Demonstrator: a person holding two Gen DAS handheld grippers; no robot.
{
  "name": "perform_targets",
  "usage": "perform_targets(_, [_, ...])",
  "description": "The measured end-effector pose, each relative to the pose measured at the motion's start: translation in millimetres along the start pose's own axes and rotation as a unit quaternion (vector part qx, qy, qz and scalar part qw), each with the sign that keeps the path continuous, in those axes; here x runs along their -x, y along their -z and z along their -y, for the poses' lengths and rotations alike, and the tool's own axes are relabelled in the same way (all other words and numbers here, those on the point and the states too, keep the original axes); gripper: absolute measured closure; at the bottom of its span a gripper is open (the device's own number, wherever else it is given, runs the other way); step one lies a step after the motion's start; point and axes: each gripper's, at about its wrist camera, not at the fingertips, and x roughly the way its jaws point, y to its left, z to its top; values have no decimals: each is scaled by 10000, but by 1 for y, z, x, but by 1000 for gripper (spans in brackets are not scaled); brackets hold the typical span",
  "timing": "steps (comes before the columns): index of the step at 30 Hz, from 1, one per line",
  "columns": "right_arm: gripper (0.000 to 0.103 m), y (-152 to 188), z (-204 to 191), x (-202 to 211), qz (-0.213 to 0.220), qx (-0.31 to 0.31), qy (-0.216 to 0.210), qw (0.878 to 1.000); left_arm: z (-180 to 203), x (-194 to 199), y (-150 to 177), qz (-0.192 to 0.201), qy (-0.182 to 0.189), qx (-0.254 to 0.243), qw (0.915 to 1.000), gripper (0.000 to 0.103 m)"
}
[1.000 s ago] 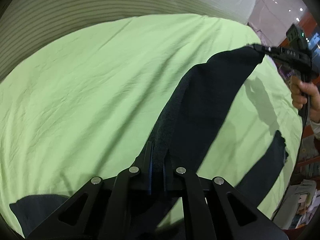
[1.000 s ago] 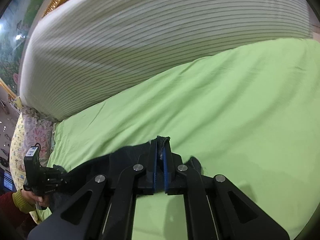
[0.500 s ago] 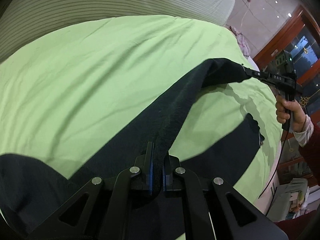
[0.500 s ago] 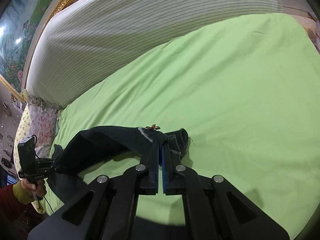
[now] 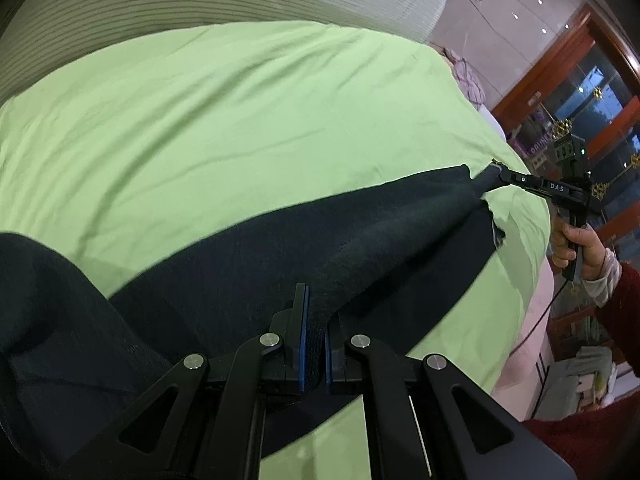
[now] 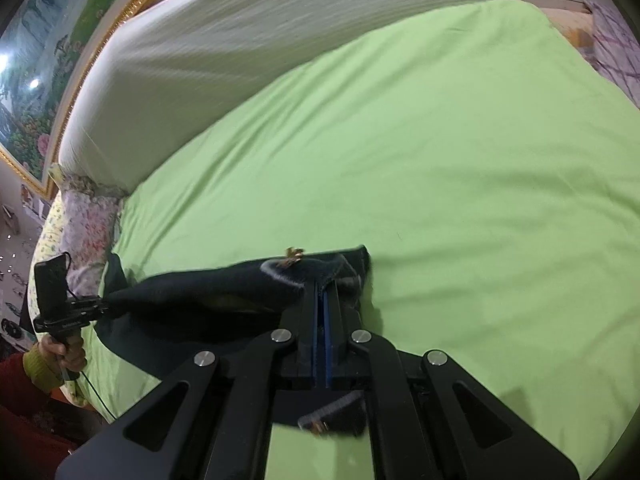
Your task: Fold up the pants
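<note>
Black pants [image 5: 248, 264] lie stretched low across the green bedsheet [image 5: 240, 120]. My left gripper [image 5: 314, 312] is shut on one edge of the pants. My right gripper [image 6: 321, 292] is shut on the other end of the pants [image 6: 224, 288], near a small gold fitting. In the left wrist view the right gripper [image 5: 500, 174] pinches the far end at the bed's right side. In the right wrist view the left gripper [image 6: 102, 304] holds the cloth at the bed's left edge. The fabric sags between them, close to the sheet.
A striped white bolster [image 6: 240, 48] runs along the bed's far side, under a gold-framed painting [image 6: 36, 80]. A floral pillow [image 6: 84, 224] sits at the left corner. Wooden glass doors [image 5: 580, 92] stand beyond the bed's right edge.
Both grippers have come down with the pants, from a raised taut band to low over the sheet. More black cloth now rests on the bed, and the lower layer is covered.
</note>
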Motion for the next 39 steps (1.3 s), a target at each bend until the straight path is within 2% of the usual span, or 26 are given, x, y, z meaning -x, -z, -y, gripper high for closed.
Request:
perform_targets(5, [100,18,-5,5,-92,104,107,9998,10,-3,14,-101,-35,-187,9998,99])
perform_targets(12, [100,35,-12,12,-244,350,301,9986,10,-2,26,-75,79,-134,9999,99])
perform_targets(17, [100,48,-2,-12,-604,337,670,9954,18,-22,37,-260,-22,-268,9993,98])
perform_targets(21, [96,52,-1,-22,-699,183,842,9938,17,-32,42,-365,-122,-136,9992,94])
perform_targets(24, [68,49,-1,-20,-684,24,1130,9912,15,-31,42,-457,-153,122,9988,88])
perform_targets(25, [51,47,1,-17,-628,-58,1214,9906,14,-30,43,-460,-171,218,9986,87])
perform_targets(26, [46,46,1,-13,-536,-128,1289,9901,11,-27,44,-432,-189,344,9983,83])
perform_targets(30, [46,36,-6,8,-23,-335,1216,9920,-1,-14,53,-300,-162,917,9952,64])
perform_targets(33, [46,29,-27,11,226,-254,959,9948,-17,-2,57,-151,-145,1461,9890,60])
perform_targets(36, [46,24,-58,-1,219,-28,586,9980,-34,11,55,-23,-129,2068,9783,54])
perform_targets(38, [46,24,-82,-16,90,133,300,9994,-43,18,50,20,-395,2314,9721,45])
perform_targets(39, [46,26,-91,-21,26,200,186,9996,-46,21,47,55,-512,2398,9695,45])
